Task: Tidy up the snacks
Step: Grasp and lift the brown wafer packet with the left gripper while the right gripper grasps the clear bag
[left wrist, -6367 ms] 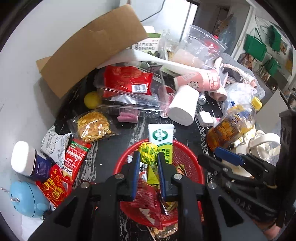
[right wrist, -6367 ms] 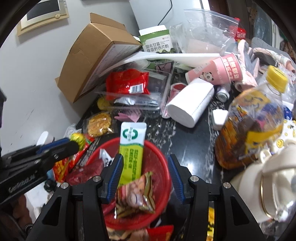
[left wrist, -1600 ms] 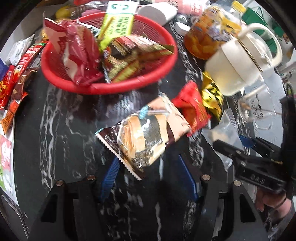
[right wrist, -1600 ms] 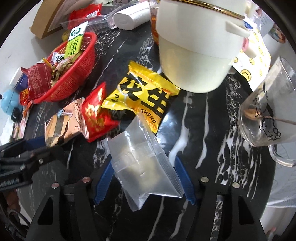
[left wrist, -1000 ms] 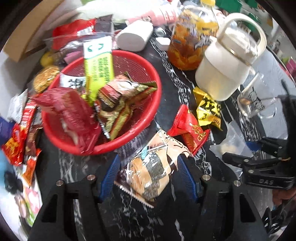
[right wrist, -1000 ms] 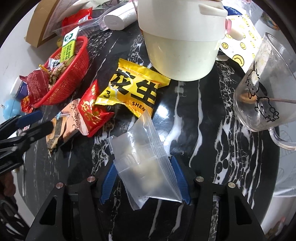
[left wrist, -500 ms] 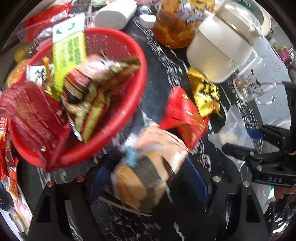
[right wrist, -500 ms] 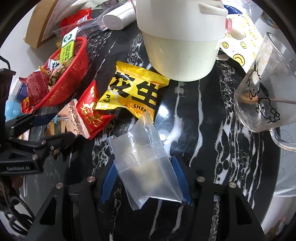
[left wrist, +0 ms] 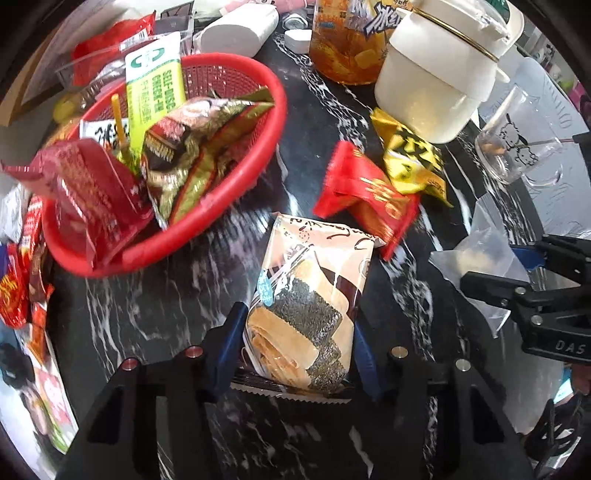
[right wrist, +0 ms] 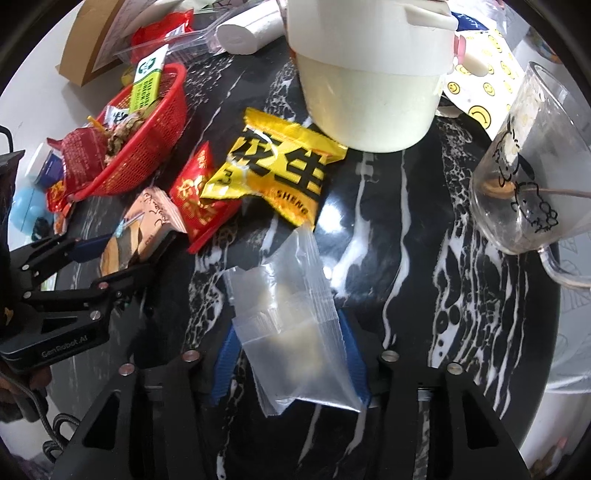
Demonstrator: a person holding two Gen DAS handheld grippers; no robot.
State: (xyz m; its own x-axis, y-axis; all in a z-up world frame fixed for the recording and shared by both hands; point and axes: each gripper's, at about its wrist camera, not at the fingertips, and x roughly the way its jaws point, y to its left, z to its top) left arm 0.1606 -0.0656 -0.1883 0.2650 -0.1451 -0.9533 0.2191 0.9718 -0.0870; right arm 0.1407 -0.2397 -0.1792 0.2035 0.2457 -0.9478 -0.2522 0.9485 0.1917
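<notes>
A seaweed snack packet (left wrist: 310,295) lies on the black marble table just in front of the red basket (left wrist: 236,177), which holds several snack packets. My left gripper (left wrist: 298,332) points steeply down and its jaws are closing, with both blue pads against the packet's sides. A clear zip bag (right wrist: 291,295) with something pale inside sits between the pads of my right gripper (right wrist: 290,343). Those jaws are closing too and press on the bag's edges. A red packet (left wrist: 369,192) and a yellow packet (right wrist: 280,166) lie between the two grippers.
A white lidded jug (left wrist: 436,81) and a glass mug (left wrist: 517,155) stand at the right. A bottle with orange contents (left wrist: 343,48), a white roll (left wrist: 236,29) and a cardboard box (right wrist: 96,40) crowd the back. More packets (left wrist: 14,288) lie left of the basket.
My left gripper has come down over the seaweed packet and its jaws have narrowed onto it. The right jaws have narrowed on the clear bag, and that hand has stayed in place.
</notes>
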